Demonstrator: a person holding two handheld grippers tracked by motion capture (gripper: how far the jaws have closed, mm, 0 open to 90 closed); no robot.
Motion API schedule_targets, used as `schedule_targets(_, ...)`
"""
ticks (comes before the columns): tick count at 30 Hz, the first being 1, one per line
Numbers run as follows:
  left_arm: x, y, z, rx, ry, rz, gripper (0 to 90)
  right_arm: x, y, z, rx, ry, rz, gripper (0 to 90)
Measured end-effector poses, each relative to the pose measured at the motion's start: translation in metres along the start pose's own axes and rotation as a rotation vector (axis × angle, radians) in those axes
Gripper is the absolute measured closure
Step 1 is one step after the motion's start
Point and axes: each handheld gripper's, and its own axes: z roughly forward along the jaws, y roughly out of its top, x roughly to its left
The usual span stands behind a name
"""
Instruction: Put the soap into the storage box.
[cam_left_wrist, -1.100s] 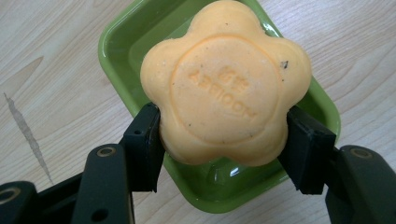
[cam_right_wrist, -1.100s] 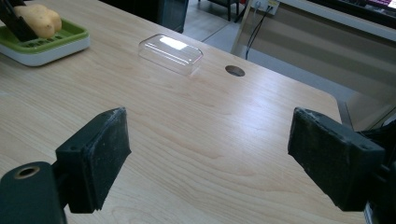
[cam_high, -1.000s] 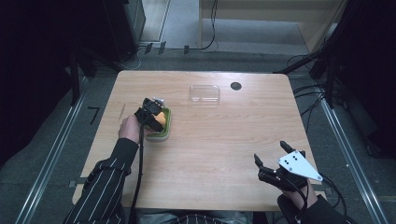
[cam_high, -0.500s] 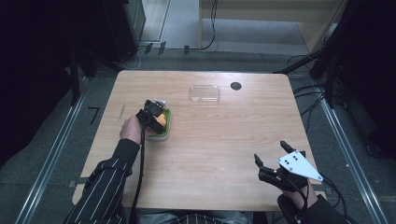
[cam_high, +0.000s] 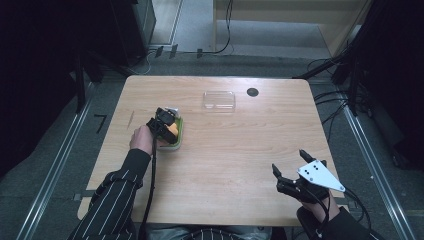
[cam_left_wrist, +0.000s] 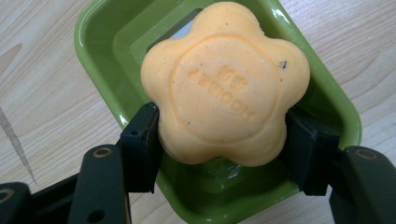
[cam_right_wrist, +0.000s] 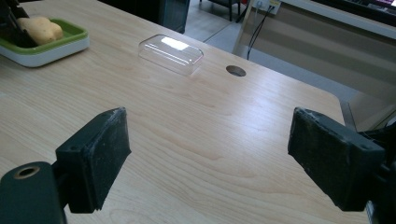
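An orange flower-shaped soap (cam_left_wrist: 224, 88) sits in a green soap dish (cam_left_wrist: 107, 28) with a white base, at the left middle of the wooden table (cam_high: 235, 150). My left gripper (cam_left_wrist: 224, 140) is shut on the soap, one jaw pressed against each side of it. In the high view the left gripper (cam_high: 162, 122) covers most of the soap (cam_high: 173, 131) and the dish (cam_high: 178, 141). My right gripper (cam_high: 289, 162) hovers open near the table's front right corner with nothing between its pads (cam_right_wrist: 100, 149). From there the soap (cam_right_wrist: 39, 28) and dish (cam_right_wrist: 56, 46) appear far off at the upper left.
A clear plastic lid (cam_high: 219, 100) lies at the back middle of the table, seen also as the lid (cam_right_wrist: 172, 53) ahead of the right gripper. A dark round cable hole (cam_high: 252, 92) is just right of it. Cables trail on the floor around the table.
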Motion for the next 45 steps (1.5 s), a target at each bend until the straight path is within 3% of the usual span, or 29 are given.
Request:
schedule_targets(12,0.002,-0.002,-0.007,-0.012,0.023,-0.011,27.2,0.002,0.0,-0.005,-0.008,-0.013,0.004,13.4)
schedule_targets(19,0.007,-0.006,-0.013,-0.015,0.012,-0.032,20.6,0.003,0.001,-0.004,-0.007,-0.006,-0.006,13.4)
schedule_targets(23,0.009,-0.008,-0.019,-0.019,-0.003,-0.046,16.4,0.003,0.001,-0.005,-0.009,-0.008,0.002,13.4)
schedule_targets(32,0.005,-0.013,-0.029,0.007,-0.052,-0.038,9.5,0.003,0.001,-0.004,-0.011,-0.008,0.002,13.4)
schedule_targets(45,-0.003,-0.028,-0.039,0.039,-0.079,-0.027,2.1,0.004,0.002,-0.004,-0.009,-0.007,-0.003,13.4)
